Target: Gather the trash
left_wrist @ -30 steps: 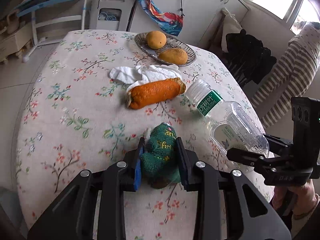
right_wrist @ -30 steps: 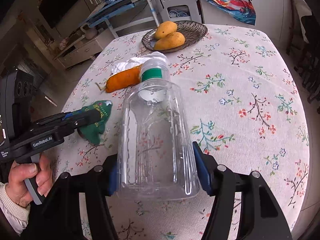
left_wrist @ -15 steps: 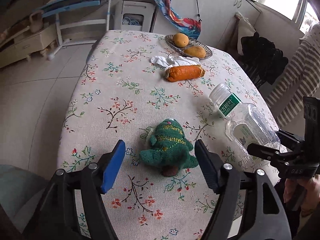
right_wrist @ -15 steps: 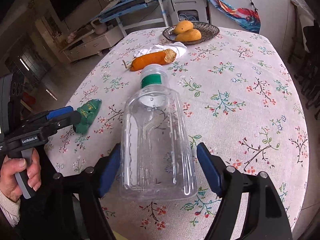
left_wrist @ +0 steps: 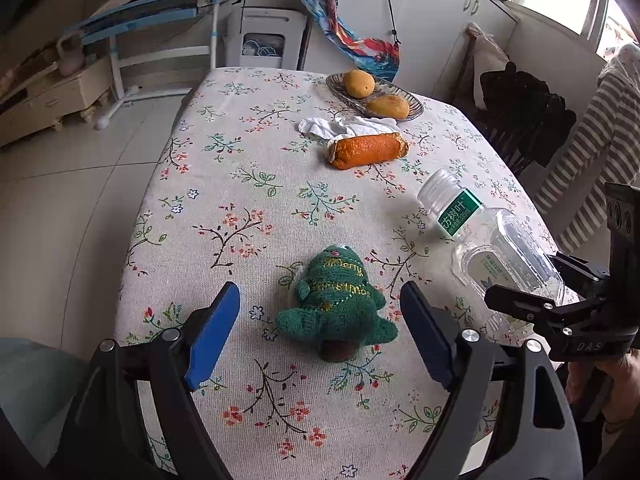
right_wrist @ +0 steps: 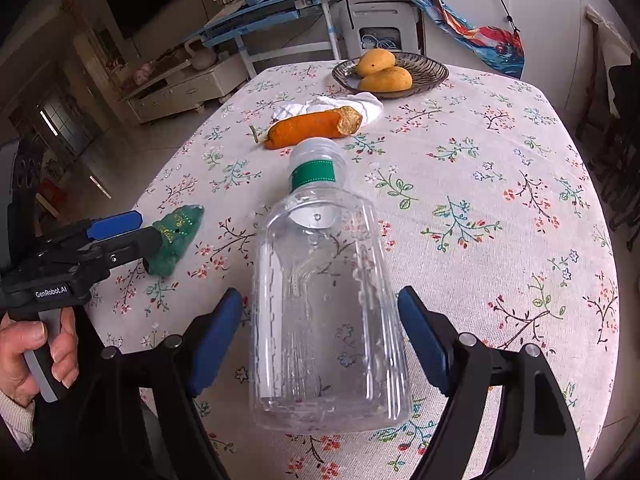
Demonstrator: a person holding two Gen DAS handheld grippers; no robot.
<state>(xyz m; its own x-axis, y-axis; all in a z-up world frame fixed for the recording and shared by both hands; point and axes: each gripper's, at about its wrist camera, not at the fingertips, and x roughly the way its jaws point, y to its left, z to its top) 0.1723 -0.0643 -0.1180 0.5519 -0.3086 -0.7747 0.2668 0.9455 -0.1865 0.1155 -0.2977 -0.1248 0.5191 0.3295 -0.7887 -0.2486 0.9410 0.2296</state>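
A green knitted Christmas-tree toy (left_wrist: 336,304) lies on the flowered tablecloth (left_wrist: 224,208). My left gripper (left_wrist: 320,298) stands around it, jaws opening, and the blue pads (left_wrist: 212,332) are clear of it. A clear empty plastic bottle (right_wrist: 324,300) with a green label lies on its side between the opening jaws of my right gripper (right_wrist: 320,298), with a gap at each pad. Farther back lie an orange peel roll (left_wrist: 366,150) and a crumpled white tissue (left_wrist: 336,126). The right wrist view also shows the toy (right_wrist: 176,236), the peel (right_wrist: 312,128) and the tissue (right_wrist: 328,104).
A woven plate (left_wrist: 418,106) with two mangoes stands at the table's far side. A hand (right_wrist: 32,344) grips the left gripper's handle. Dark clothes on a chair (left_wrist: 520,112) and a striped garment (left_wrist: 592,152) stand right of the table. A blue desk (left_wrist: 160,12) stands beyond.
Both grippers have opened: the left let go of the toy, the right let go of the bottle. Both have drawn back towards the near edge, so more of the table shows.
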